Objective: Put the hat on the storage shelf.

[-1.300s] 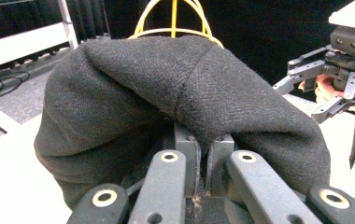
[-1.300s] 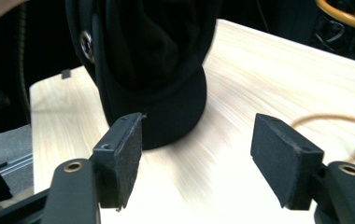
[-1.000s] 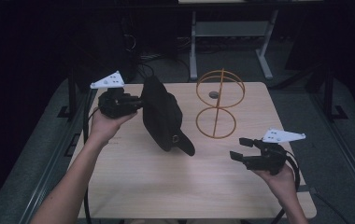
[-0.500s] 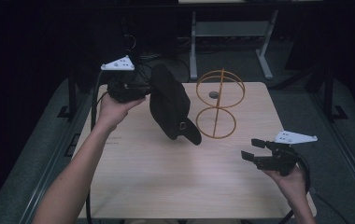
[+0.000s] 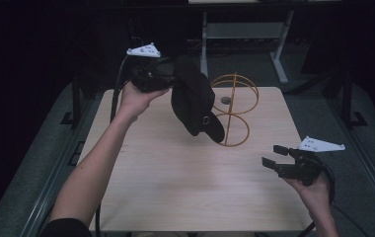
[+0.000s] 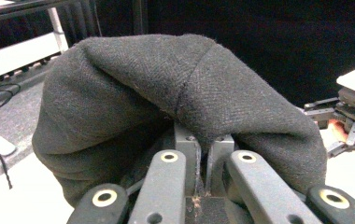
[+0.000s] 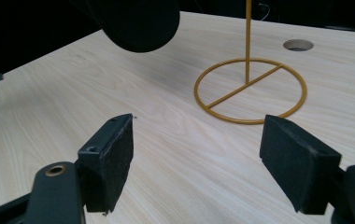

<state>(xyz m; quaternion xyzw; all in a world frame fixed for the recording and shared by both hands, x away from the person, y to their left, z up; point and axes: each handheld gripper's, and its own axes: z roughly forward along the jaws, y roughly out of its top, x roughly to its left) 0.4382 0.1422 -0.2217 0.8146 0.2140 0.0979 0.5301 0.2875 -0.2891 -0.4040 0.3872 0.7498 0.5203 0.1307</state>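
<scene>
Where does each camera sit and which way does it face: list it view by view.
High view: above the person's side, facing forward and down on the table; both forearms, left gripper, right gripper.
Left gripper view: along shut jaws into the black cap.
Right gripper view: between open jaws toward the gold wire stand.
Shared: cap and stand.

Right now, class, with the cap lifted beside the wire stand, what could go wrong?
1. The left gripper pinches only a fold of the black cap, so it may slip free.
2. The dangling brim hangs close to the gold wire stand and could snag or tip it.
</scene>
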